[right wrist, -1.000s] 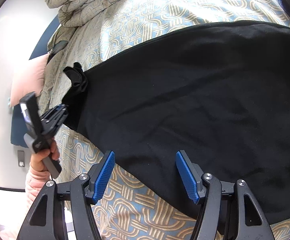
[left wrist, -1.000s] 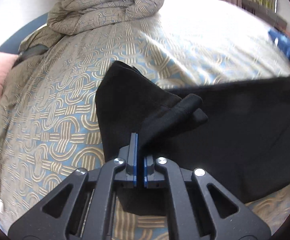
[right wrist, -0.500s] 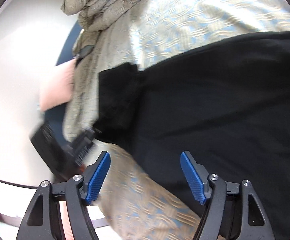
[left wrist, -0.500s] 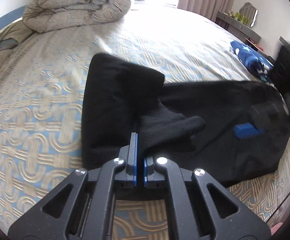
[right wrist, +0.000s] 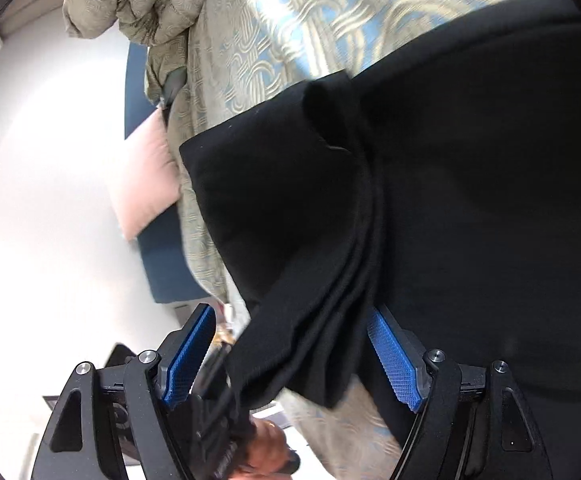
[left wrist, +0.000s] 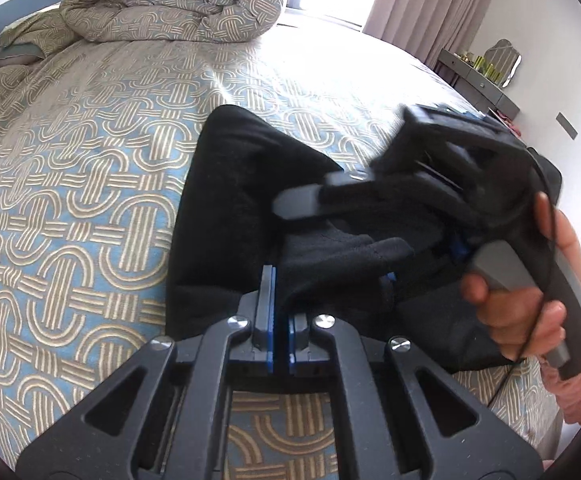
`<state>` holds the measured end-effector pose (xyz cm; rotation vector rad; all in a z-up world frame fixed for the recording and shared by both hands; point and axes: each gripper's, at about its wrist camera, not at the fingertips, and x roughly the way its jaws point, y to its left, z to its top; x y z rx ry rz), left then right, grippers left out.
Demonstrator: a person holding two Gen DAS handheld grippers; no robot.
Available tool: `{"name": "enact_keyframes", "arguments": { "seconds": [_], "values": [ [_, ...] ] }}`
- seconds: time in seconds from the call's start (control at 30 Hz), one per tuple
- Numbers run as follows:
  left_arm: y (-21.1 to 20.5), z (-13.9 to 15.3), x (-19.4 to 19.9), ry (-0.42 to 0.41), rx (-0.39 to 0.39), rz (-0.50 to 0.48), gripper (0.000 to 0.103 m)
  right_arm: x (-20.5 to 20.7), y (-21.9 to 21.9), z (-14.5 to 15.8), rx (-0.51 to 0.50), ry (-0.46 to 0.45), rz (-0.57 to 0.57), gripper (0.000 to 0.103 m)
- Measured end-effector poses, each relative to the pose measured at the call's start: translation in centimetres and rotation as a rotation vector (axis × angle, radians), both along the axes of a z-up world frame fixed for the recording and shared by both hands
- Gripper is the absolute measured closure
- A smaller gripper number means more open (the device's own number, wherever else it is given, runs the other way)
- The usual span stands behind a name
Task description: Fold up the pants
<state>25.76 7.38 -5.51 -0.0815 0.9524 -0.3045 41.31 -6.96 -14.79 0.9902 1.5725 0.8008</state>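
Left gripper [left wrist: 281, 300] has its blue pads pressed together, clamped on a bunched end of the black pants [left wrist: 226, 216], lifting that fold above the bedspread [left wrist: 74, 184]; the rest of the pants lies flat on the bed, partly doubled over itself, near the bed's front edge as the left wrist view shows it. Right gripper [right wrist: 290, 352] has its blue fingers [right wrist: 394, 360] spread wide apart, with a hanging fold of the pants [right wrist: 470, 200] between them, cloth not pinched; touching or not, cannot tell. In the left wrist view the right gripper [left wrist: 422, 280] shows blurred at the right, over the pants, held by a hand [left wrist: 530, 300] on a grey handle. In the right wrist view a hand [right wrist: 268, 454] shows at the bottom under the left tool, blurred. Rolled duvet [left wrist: 170, 0] sits at the bed's far edge, same pattern as the bedspread. Pink pillow [right wrist: 148, 176] leans at the bed's side against a blue headboard [right wrist: 170, 272]. Curtains [left wrist: 442, 4] and a grey shelf [left wrist: 478, 80] at the far right wall
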Motion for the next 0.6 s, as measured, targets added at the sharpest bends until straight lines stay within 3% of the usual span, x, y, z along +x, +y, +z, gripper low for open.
{"name": "enact_keyframes", "arguments": {
  "seconds": [0.03, 0.07, 0.1, 0.13, 0.23, 0.33, 0.37, 0.4, 0.47, 0.6],
  "values": [
    [0.0, -0.1, -0.1, -0.001, 0.010, -0.001, 0.097, 0.2, 0.2, 0.1, -0.024, -0.010, -0.005, 0.024],
    [0.0, -0.2, -0.3, -0.005, 0.030, 0.002, 0.097, 0.5, 0.2, 0.4, -0.072, -0.038, -0.020, 0.042],
    [-0.2, -0.3, -0.4, -0.002, 0.041, 0.000, 0.092, 0.6, 0.3, 0.8, -0.116, -0.069, -0.019, 0.063],
    [-0.3, -0.3, -0.5, -0.002, 0.043, -0.004, 0.092, 0.7, 0.4, 1.6, -0.188, -0.112, -0.005, 0.097],
    [-1.1, 0.1, -1.0, -0.030, 0.052, -0.017, 0.084, 0.2, 0.5, 4.1, -0.277, -0.236, 0.018, 0.097],
    [-2.0, 0.4, -1.6, -0.057, 0.095, -0.015, 0.046, -0.6, 0.4, 6.9, -0.371, -0.346, 0.026, 0.097],
    [-2.3, 0.4, -2.0, -0.077, 0.131, -0.004, 0.029, -0.8, 0.1, 7.8, -0.379, -0.366, 0.026, 0.097],
    [-2.5, 0.3, -2.5, -0.101, 0.179, 0.015, 0.021, -0.9, -0.3, 8.4, -0.371, -0.378, 0.022, 0.097],
    [-2.5, -0.2, -3.4, -0.120, 0.239, 0.030, 0.021, -1.0, -1.1, 9.6, -0.357, -0.392, 0.013, 0.097],
    [-1.0, -2.3, -3.3, -0.041, 0.237, 0.100, 0.021, -1.5, -1.7, 11.8, -0.366, -0.440, 0.002, 0.097]
  ]
}}
